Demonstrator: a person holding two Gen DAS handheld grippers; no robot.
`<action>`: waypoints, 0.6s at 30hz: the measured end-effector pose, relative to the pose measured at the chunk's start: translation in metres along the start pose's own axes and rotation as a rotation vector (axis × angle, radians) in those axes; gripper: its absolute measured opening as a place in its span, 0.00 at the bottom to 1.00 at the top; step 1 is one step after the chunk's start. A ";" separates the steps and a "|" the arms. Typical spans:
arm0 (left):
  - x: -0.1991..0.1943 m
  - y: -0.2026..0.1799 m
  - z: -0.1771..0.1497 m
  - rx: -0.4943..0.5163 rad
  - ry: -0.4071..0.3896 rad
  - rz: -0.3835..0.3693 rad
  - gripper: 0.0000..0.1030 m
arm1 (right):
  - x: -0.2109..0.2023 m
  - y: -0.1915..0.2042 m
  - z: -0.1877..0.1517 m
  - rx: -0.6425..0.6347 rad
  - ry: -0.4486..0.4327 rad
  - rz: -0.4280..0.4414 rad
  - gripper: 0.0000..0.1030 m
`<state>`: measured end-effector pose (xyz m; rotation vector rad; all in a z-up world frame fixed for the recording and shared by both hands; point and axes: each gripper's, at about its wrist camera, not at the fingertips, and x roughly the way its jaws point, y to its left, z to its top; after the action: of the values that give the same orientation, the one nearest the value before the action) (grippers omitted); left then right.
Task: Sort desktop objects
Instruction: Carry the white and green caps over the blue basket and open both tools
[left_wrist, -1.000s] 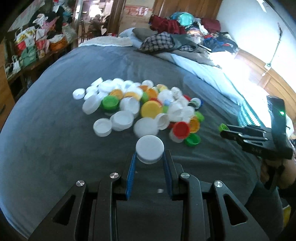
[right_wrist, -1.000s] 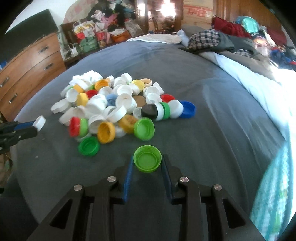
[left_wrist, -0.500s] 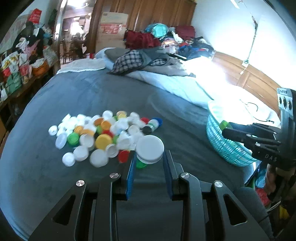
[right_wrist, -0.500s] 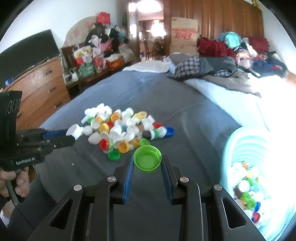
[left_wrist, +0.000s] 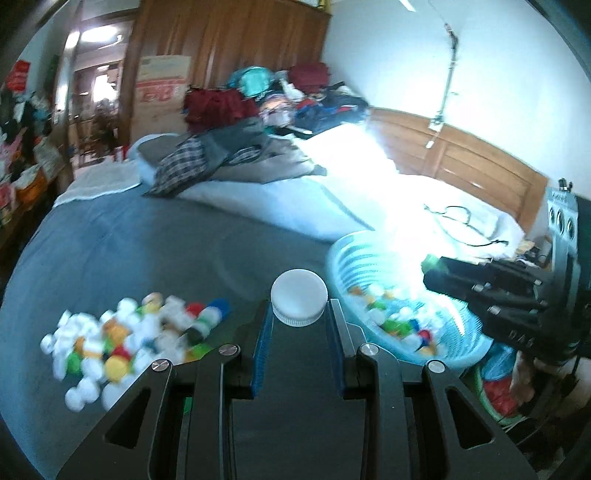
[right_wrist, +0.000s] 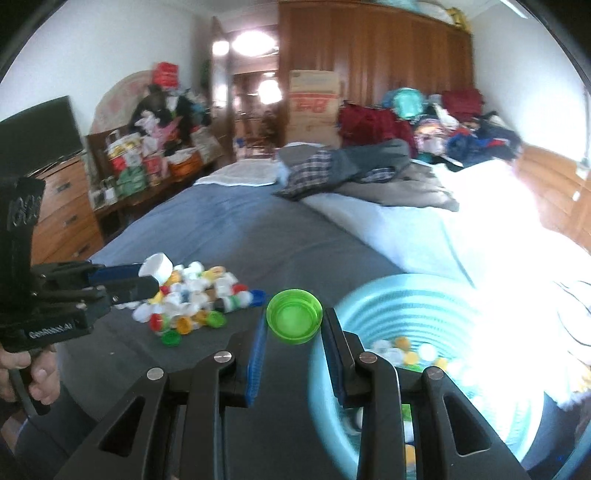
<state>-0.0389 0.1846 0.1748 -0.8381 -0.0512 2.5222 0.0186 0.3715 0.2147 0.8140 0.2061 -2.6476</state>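
Observation:
My left gripper (left_wrist: 299, 317) is shut on a white bottle cap (left_wrist: 299, 301), held above the grey bed cover just left of a light blue basket (left_wrist: 351, 254). My right gripper (right_wrist: 294, 325) is shut on a green bottle cap (right_wrist: 294, 315), open side up, at the basket's (right_wrist: 325, 387) left rim. The basket holds several mixed caps. A heap of white, yellow, red and green caps (left_wrist: 122, 339) lies on the cover to the left, the same heap of caps (right_wrist: 195, 299) showing in the right wrist view. There the left gripper (right_wrist: 157, 273) also appears, with its white cap.
The grey bed cover (left_wrist: 147, 251) stretches behind the heap. Folded clothes (left_wrist: 229, 155) and a white sheet (left_wrist: 332, 199) lie further back. A wooden headboard (left_wrist: 461, 162) stands at the right, a dresser (right_wrist: 62, 218) at the left. A hand (right_wrist: 40, 376) grips the left tool's handle.
Both grippers have risen and swung right with their caps, away from the heap. The blue basket has come into view beside and under them.

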 end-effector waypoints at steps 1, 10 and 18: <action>0.004 -0.005 0.005 0.008 -0.001 -0.007 0.24 | -0.003 -0.010 0.000 0.011 0.002 -0.016 0.31; 0.052 -0.059 0.049 0.064 0.047 -0.105 0.24 | -0.017 -0.090 0.002 0.122 0.021 -0.110 0.31; 0.108 -0.093 0.063 0.103 0.175 -0.161 0.24 | -0.013 -0.145 -0.013 0.257 0.070 -0.118 0.31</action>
<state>-0.1102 0.3225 0.1830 -0.9693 0.0652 2.2737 -0.0200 0.5125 0.2164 1.0042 -0.0739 -2.7967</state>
